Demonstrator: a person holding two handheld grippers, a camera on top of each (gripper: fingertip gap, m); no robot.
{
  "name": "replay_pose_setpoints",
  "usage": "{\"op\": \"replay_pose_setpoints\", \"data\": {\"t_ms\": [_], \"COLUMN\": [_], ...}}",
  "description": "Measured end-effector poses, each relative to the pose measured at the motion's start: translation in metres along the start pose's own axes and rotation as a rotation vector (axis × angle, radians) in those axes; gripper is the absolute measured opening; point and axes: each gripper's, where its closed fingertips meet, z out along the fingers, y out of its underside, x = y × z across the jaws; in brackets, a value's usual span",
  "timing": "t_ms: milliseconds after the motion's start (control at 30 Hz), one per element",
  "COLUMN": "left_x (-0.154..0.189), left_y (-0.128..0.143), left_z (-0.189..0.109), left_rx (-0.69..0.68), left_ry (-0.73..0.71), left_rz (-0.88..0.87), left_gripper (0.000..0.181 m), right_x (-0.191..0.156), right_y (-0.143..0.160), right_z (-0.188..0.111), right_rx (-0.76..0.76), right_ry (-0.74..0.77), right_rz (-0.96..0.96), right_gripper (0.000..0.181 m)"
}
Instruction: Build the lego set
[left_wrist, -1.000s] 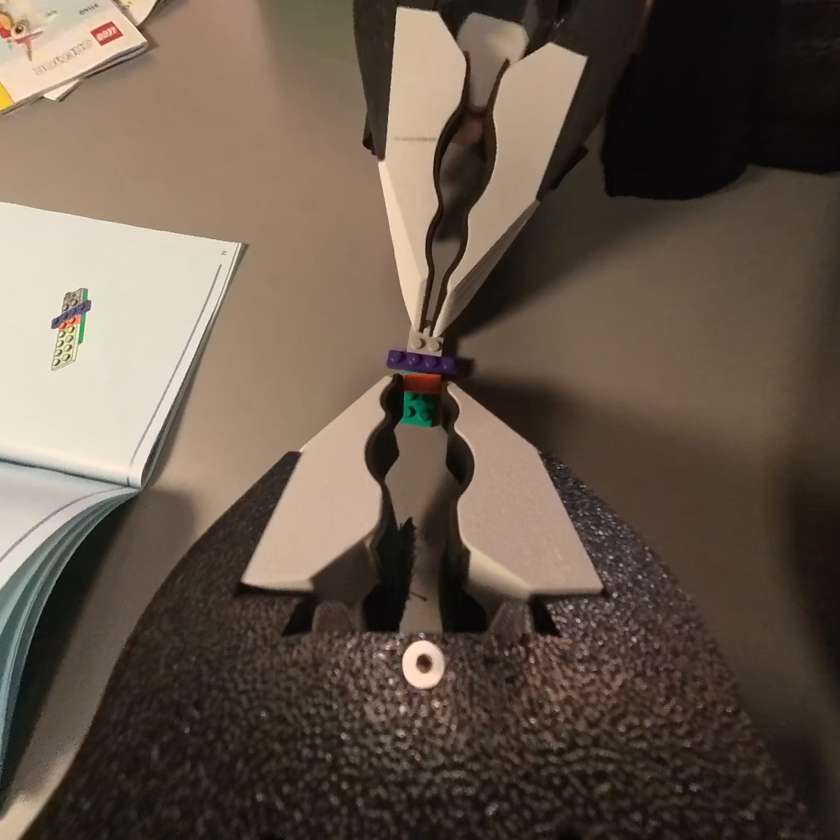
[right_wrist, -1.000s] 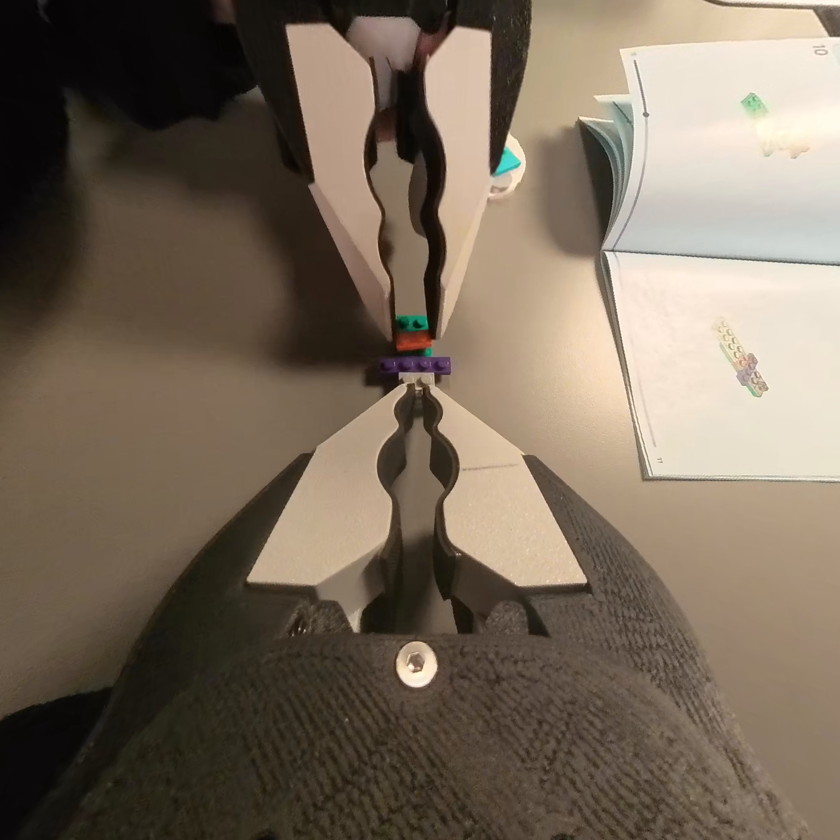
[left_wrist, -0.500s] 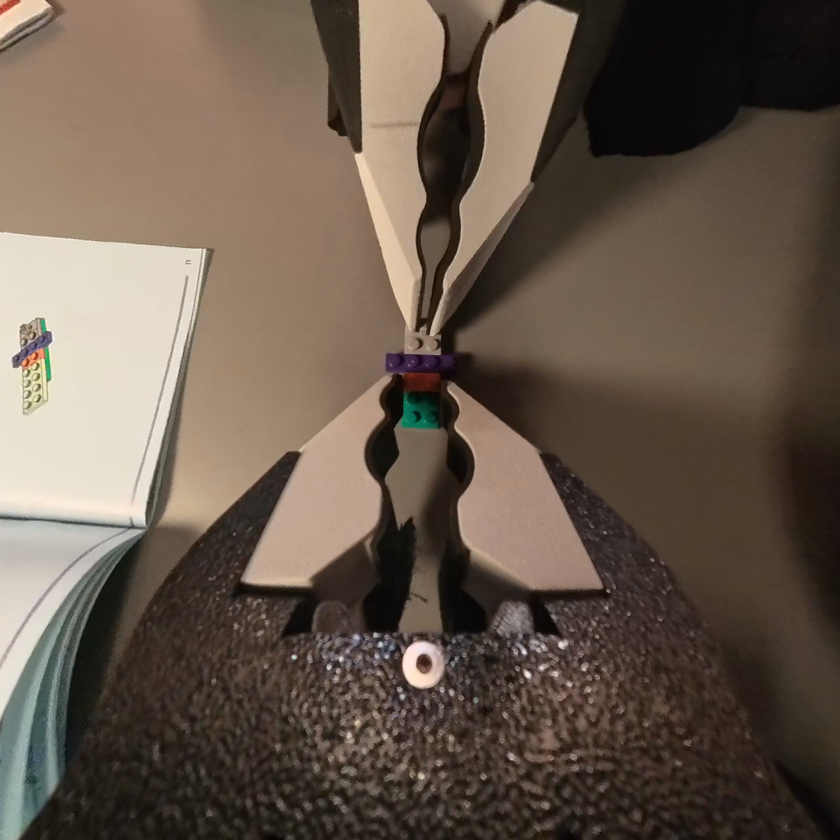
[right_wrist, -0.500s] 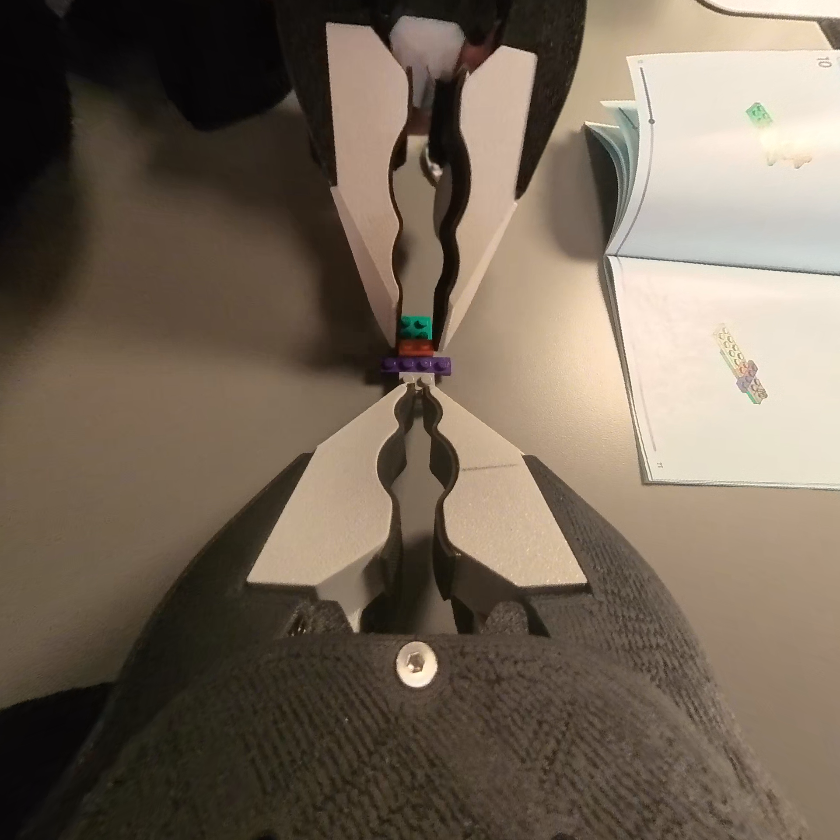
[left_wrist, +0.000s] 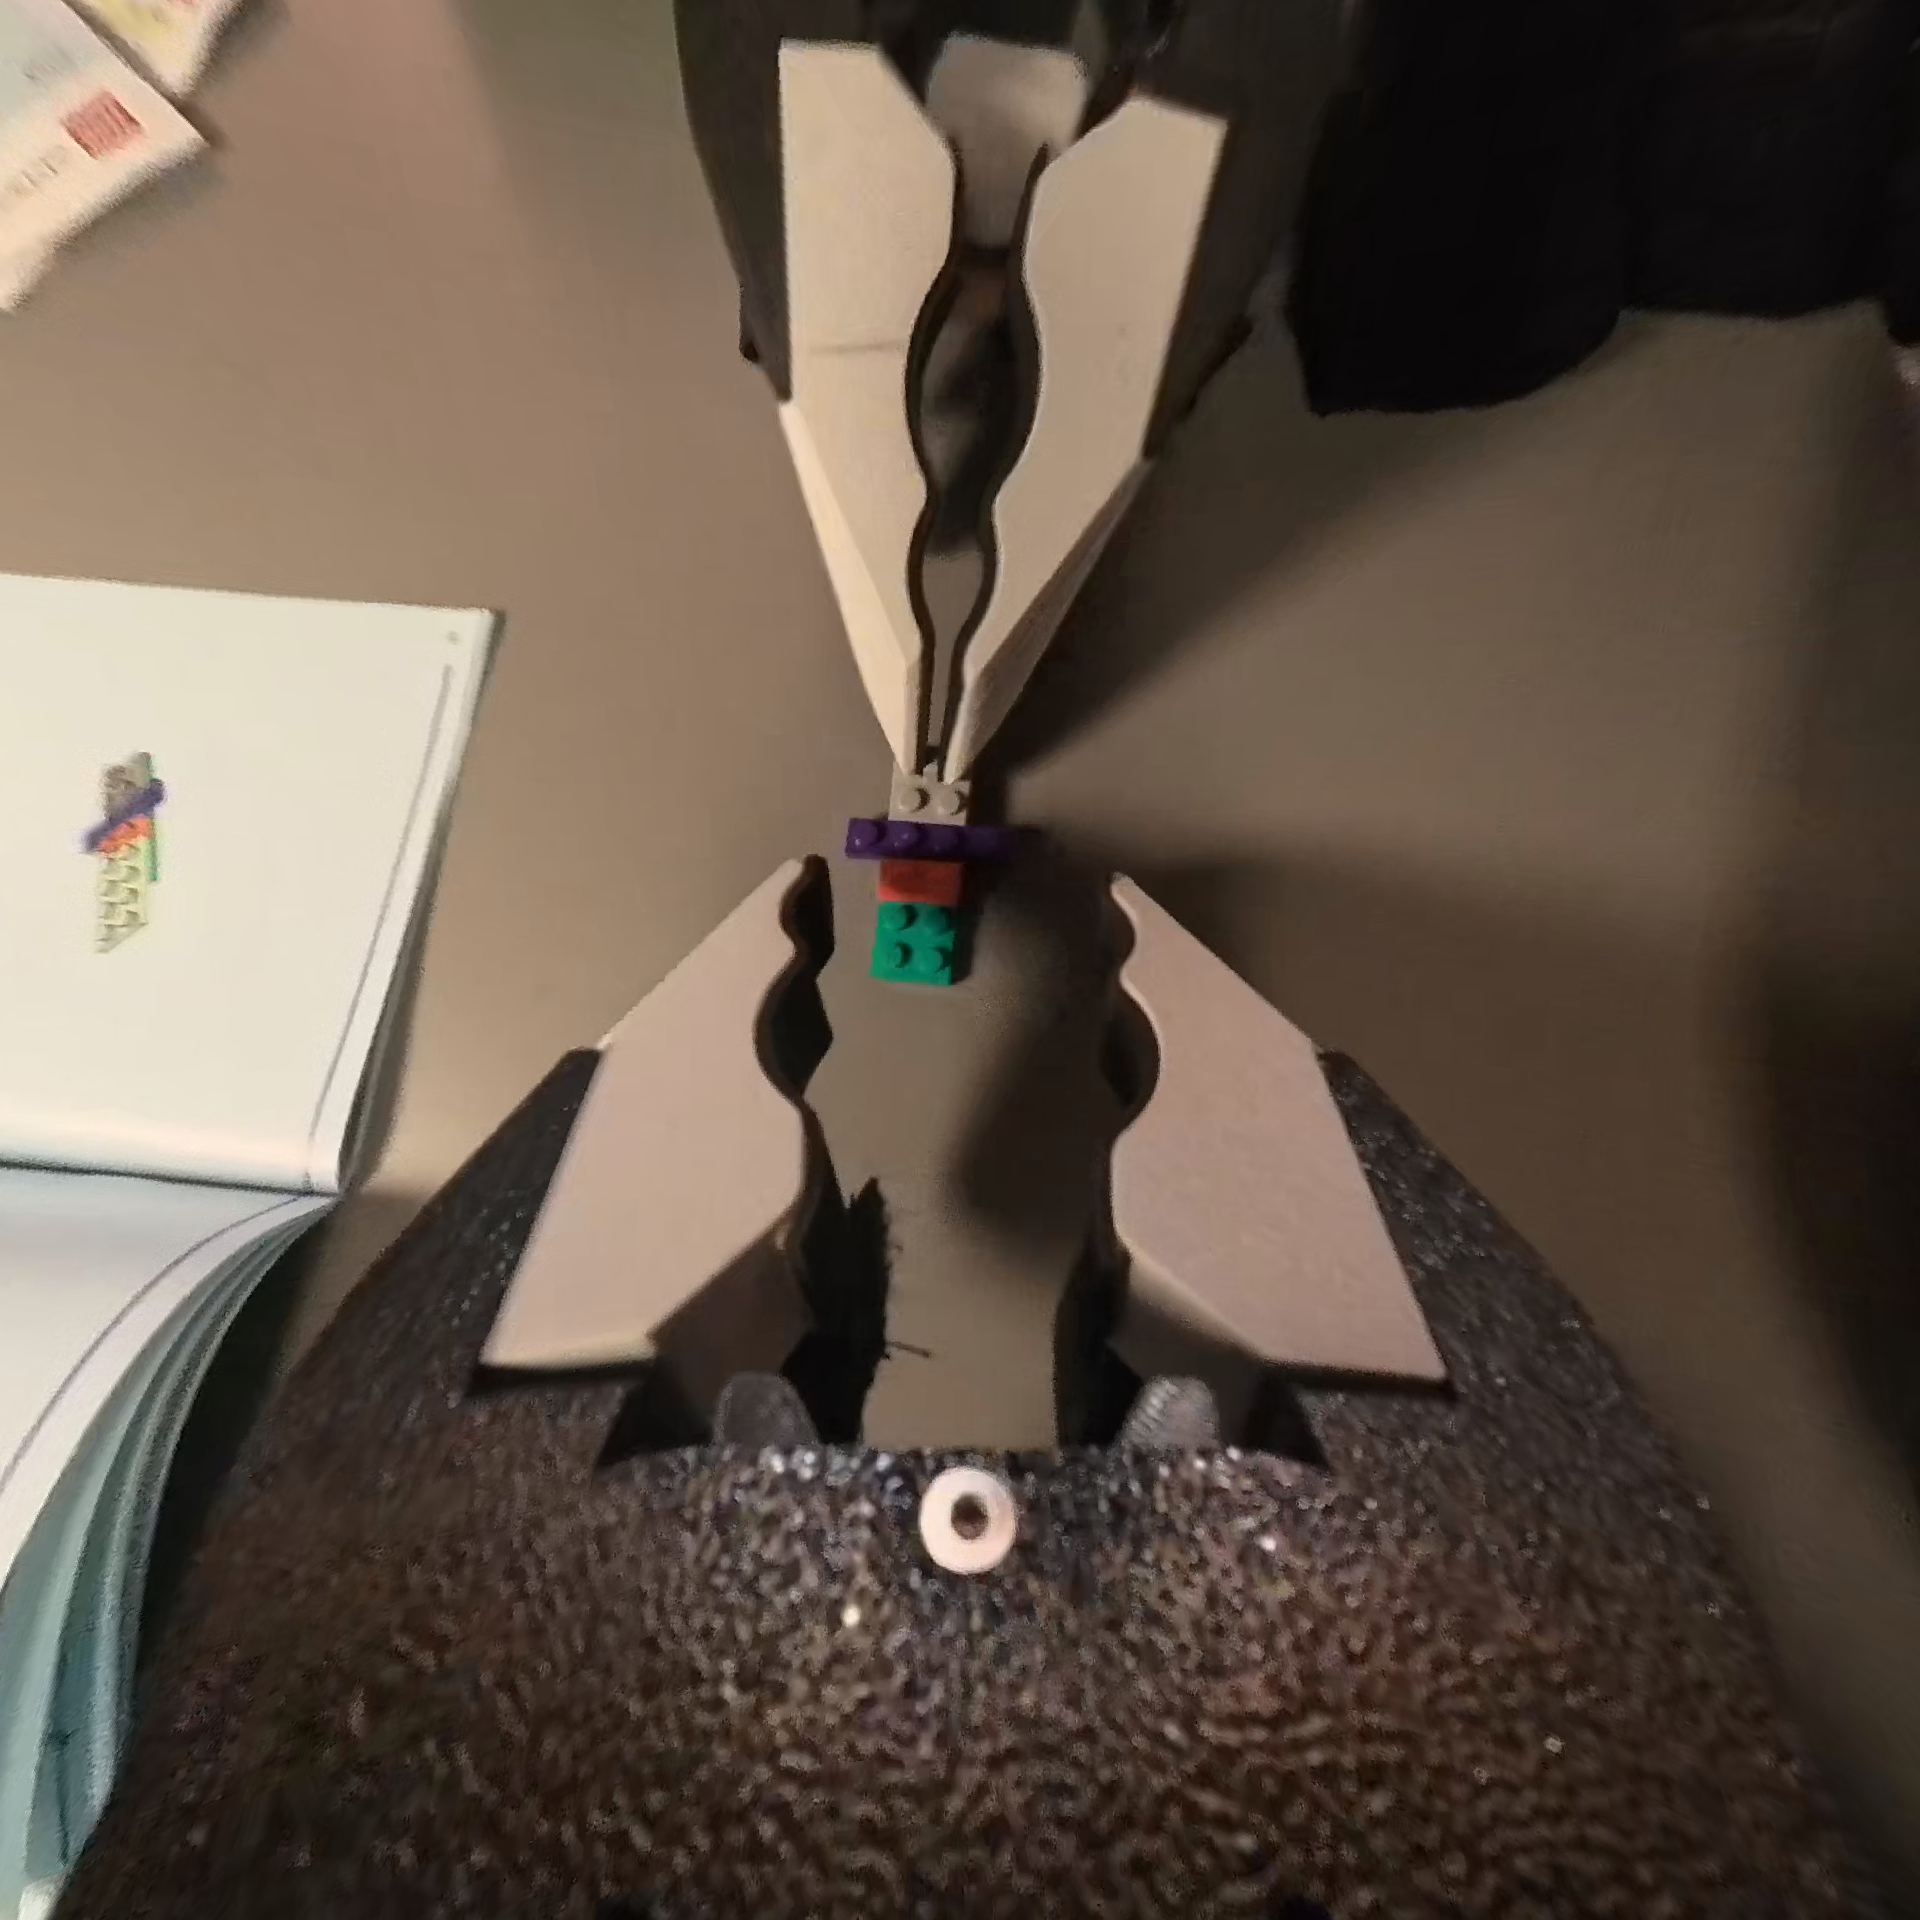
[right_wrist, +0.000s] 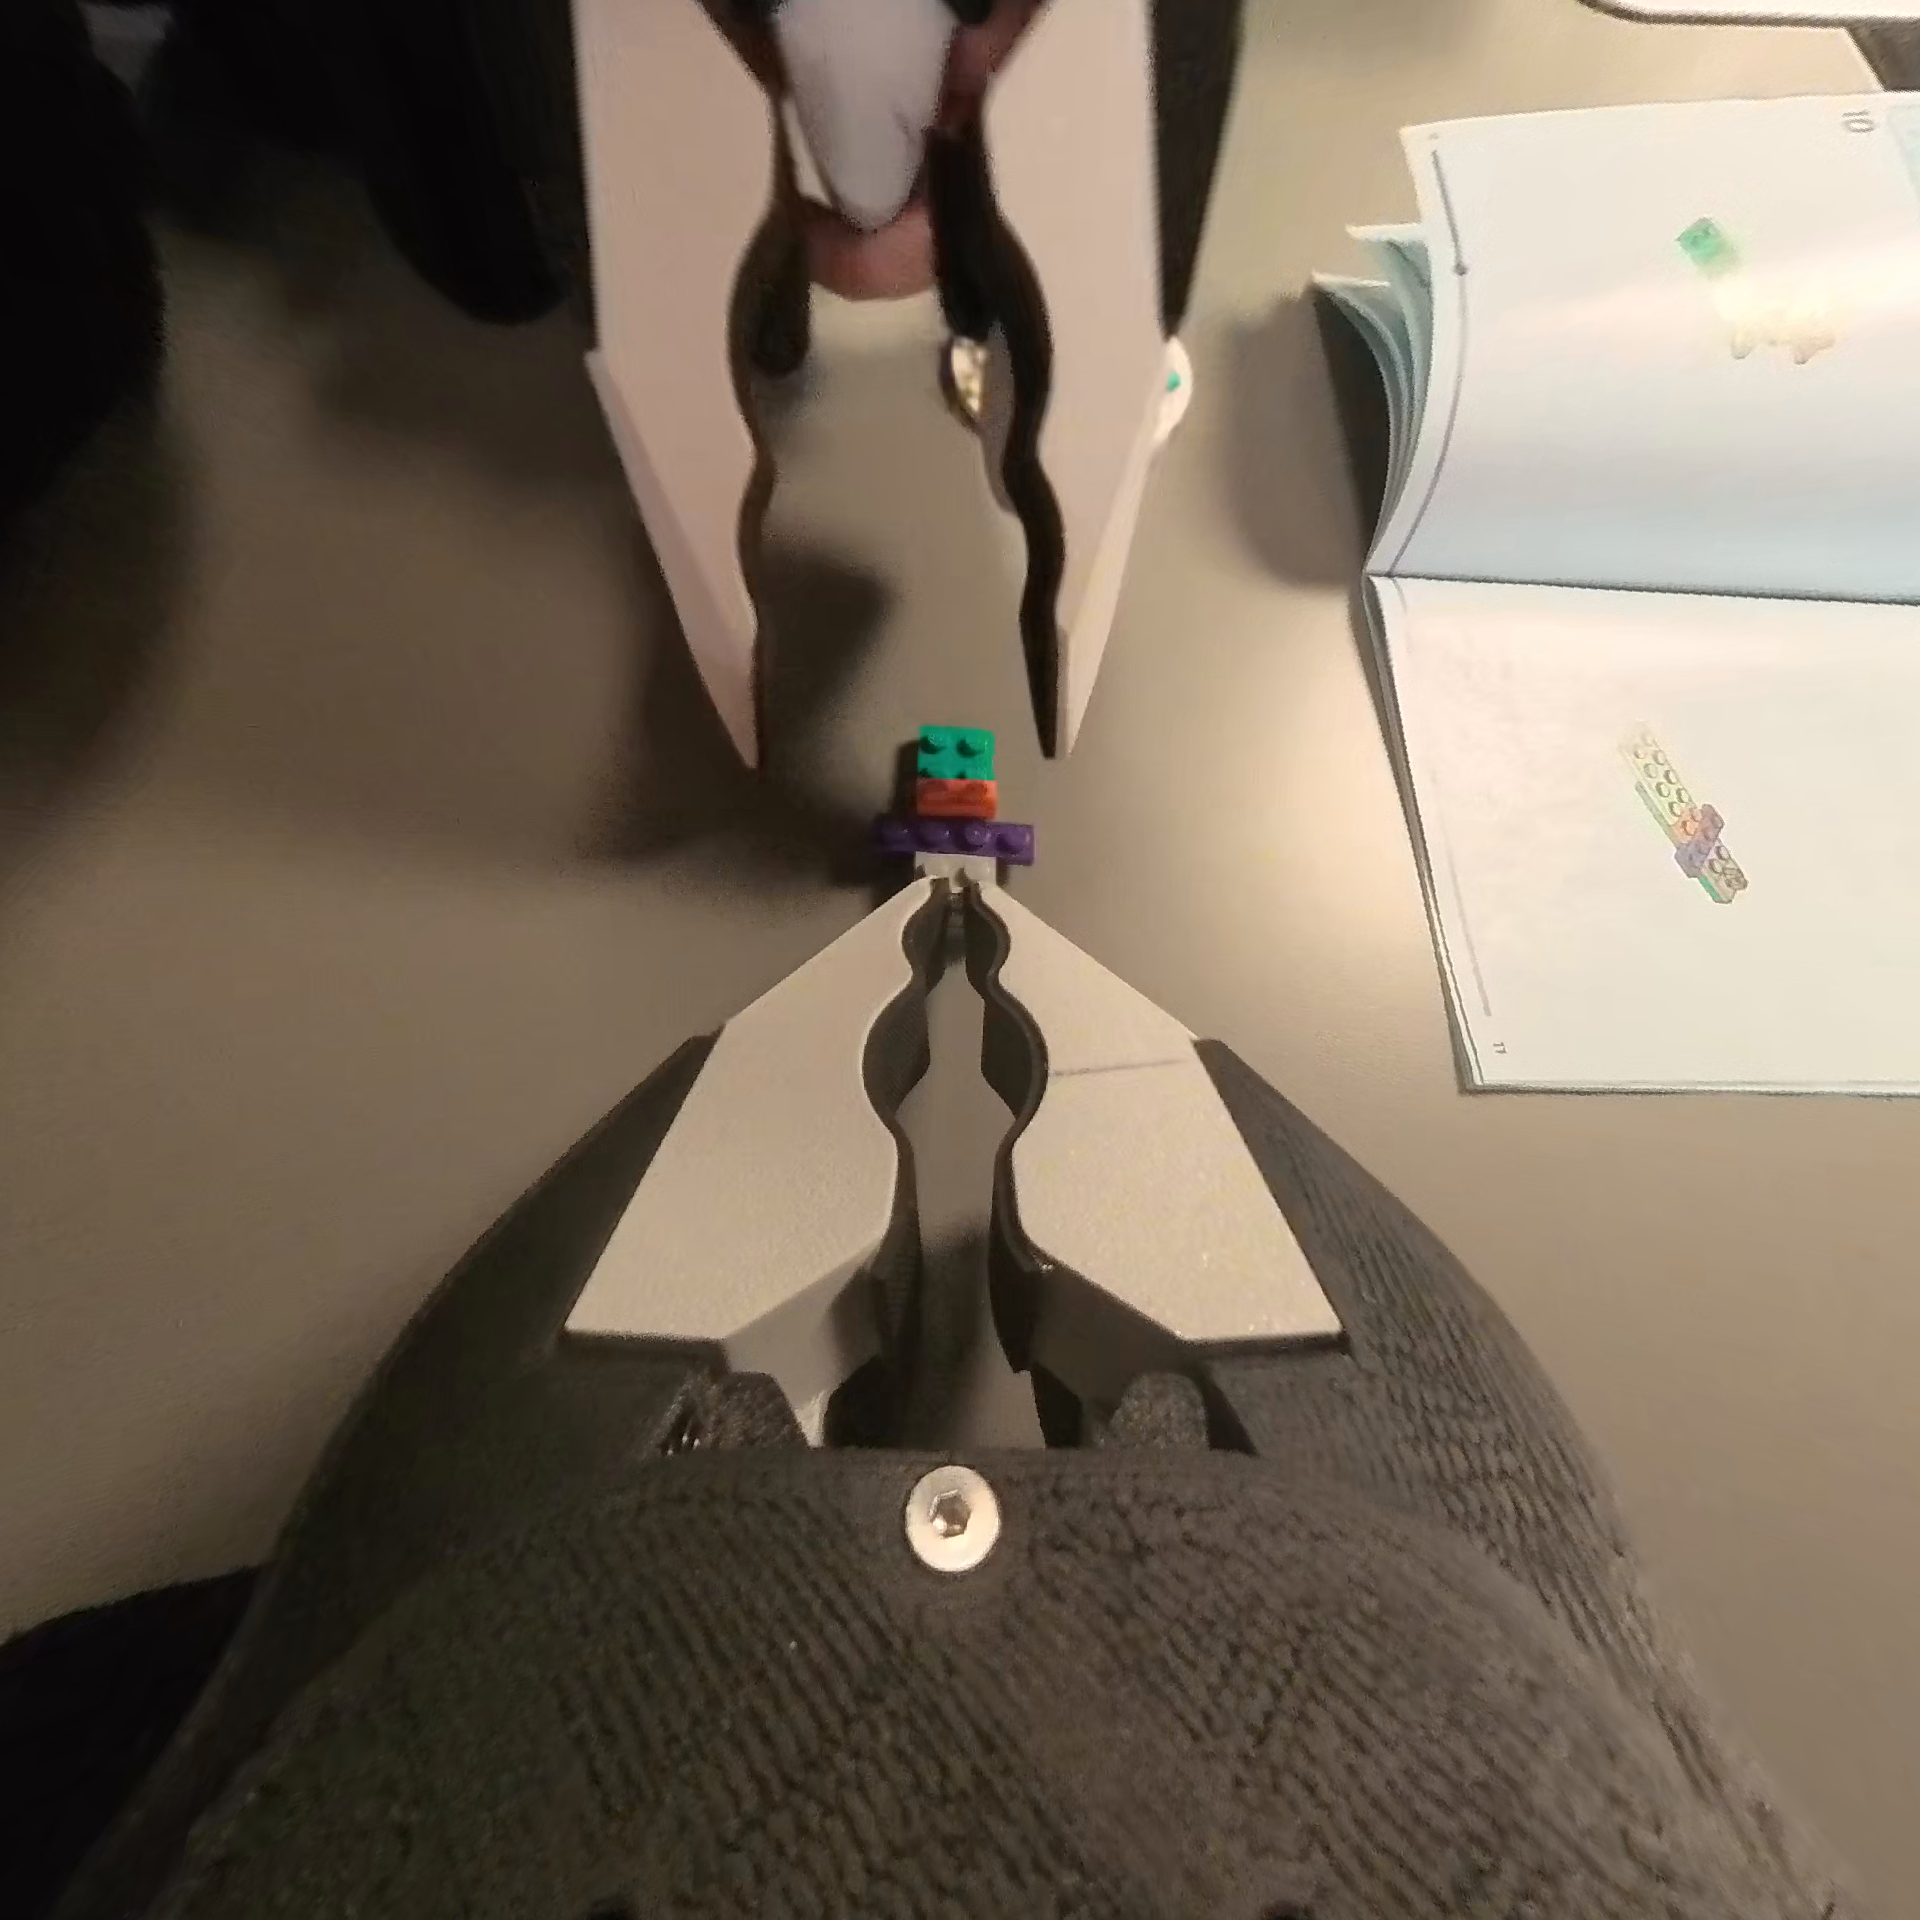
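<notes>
A small lego assembly (left_wrist: 923, 883) is a grey plate (left_wrist: 932, 798) crossed by a purple strip (left_wrist: 928, 836), with an orange piece (left_wrist: 920, 883) and a green 2x2 piece (left_wrist: 923, 940). My right gripper (right_wrist: 956, 881) is shut on the grey plate's end (right_wrist: 956, 860) and holds the assembly over the grey table. In the left wrist view the right gripper (left_wrist: 935, 774) comes in from the top. My left gripper (left_wrist: 961, 878) is open, its fingertips either side of the green end without touching. In the right wrist view the left gripper (right_wrist: 902, 753) is open around the green piece (right_wrist: 956, 753).
An open instruction booklet (left_wrist: 208, 831) lies on the table to the left, and also shows in the right wrist view (right_wrist: 1662, 779). A leaflet (left_wrist: 73, 156) lies at the far left. Dark cloth (left_wrist: 1558, 208) is behind the right gripper. A small teal and white piece (right_wrist: 1174, 384) lies behind the left gripper.
My left gripper has opened and let go of the green end of the assembly. My right gripper still holds the grey plate end in the same place.
</notes>
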Motion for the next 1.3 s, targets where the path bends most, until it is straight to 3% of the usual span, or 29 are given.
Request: {"op": "replay_pose_setpoints", "data": {"t_ms": [33,233,333,400,833,1300], "left_x": [0.0,-0.01,-0.006,-0.006,-0.014,-0.009], "left_y": [-0.002,0.0,-0.004,-0.007,-0.025,-0.019], "left_z": [-0.003,-0.016,-0.016,-0.014,-0.026,-0.017], "left_rx": [0.033,0.084,0.087,0.091,0.16,0.112], "left_ry": [-0.034,-0.399,-0.523,-0.57,-0.702,-0.661], "left_rz": [0.038,0.529,0.814,0.904,1.07,1.168], "left_gripper": [0.051,0.061,0.053,0.05,0.02,0.006], "right_x": [0.001,0.004,0.005,0.004,0.0,-0.004], "right_y": [-0.001,-0.015,-0.026,-0.03,-0.036,-0.028], "right_z": [-0.001,-0.011,-0.016,-0.018,-0.021,-0.016], "right_rx": [0.009,0.085,0.107,0.118,0.141,0.11], "right_ry": [0.001,-0.003,0.004,0.004,-0.018,-0.049], "right_rz": [0.01,0.058,0.052,0.048,0.048,0.062], "right_gripper": [0.0,0.001,0.001,0.001,0.001,0.0]}}
